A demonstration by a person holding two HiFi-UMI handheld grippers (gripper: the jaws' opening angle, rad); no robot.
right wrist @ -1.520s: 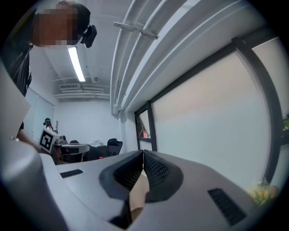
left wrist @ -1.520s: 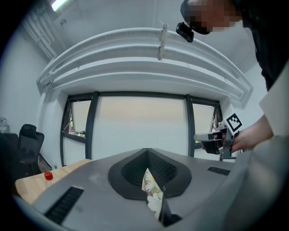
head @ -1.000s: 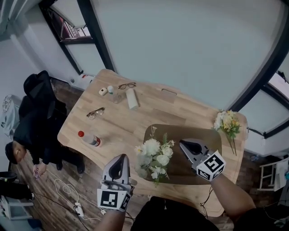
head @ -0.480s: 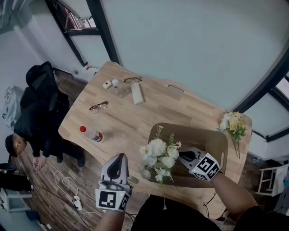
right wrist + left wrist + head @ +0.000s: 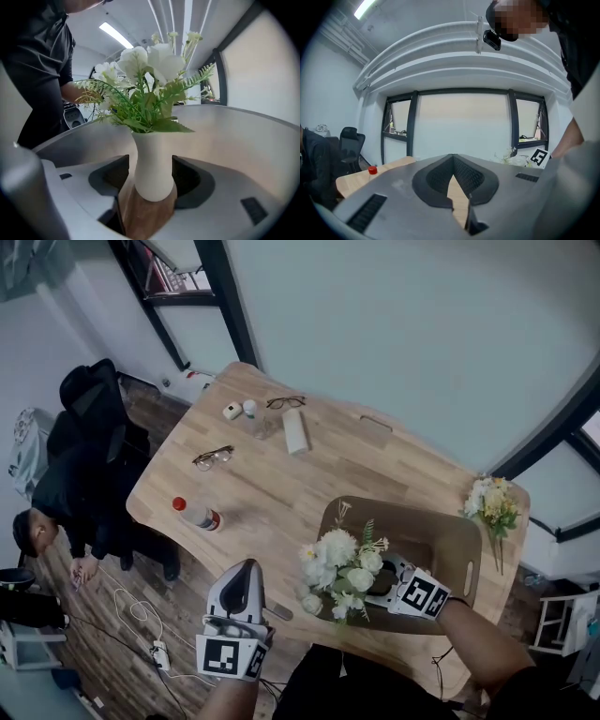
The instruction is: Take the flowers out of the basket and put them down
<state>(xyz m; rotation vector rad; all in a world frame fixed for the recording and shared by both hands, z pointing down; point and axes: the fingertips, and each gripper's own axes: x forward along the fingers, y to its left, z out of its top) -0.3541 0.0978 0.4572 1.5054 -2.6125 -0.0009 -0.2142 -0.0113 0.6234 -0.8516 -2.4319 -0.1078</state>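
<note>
A white vase [image 5: 152, 168] holding white flowers and green fern [image 5: 342, 563] stands upright in the brown basket [image 5: 450, 531] on the wooden table. My right gripper [image 5: 380, 582] reaches into the basket from the right. Its jaws have just been opening, and they are open now, with the vase's neck between the pads [image 5: 187, 164] and a small gap on each side. My left gripper [image 5: 248, 568] hovers at the table's near edge, left of the basket, shut and empty. In the left gripper view the left gripper's [image 5: 453, 157] tips meet.
A second bunch of yellow and white flowers [image 5: 492, 502] lies at the table's far right corner. A red-capped bottle [image 5: 195, 514], two pairs of glasses [image 5: 215, 457], a white cylinder [image 5: 296, 430] and small items are spread over the left half. A person [image 5: 37, 531] sits at the left.
My right gripper has dropped into the basket and swung toward the flowers, and its jaws now stand apart round the vase. The left gripper has barely shifted.
</note>
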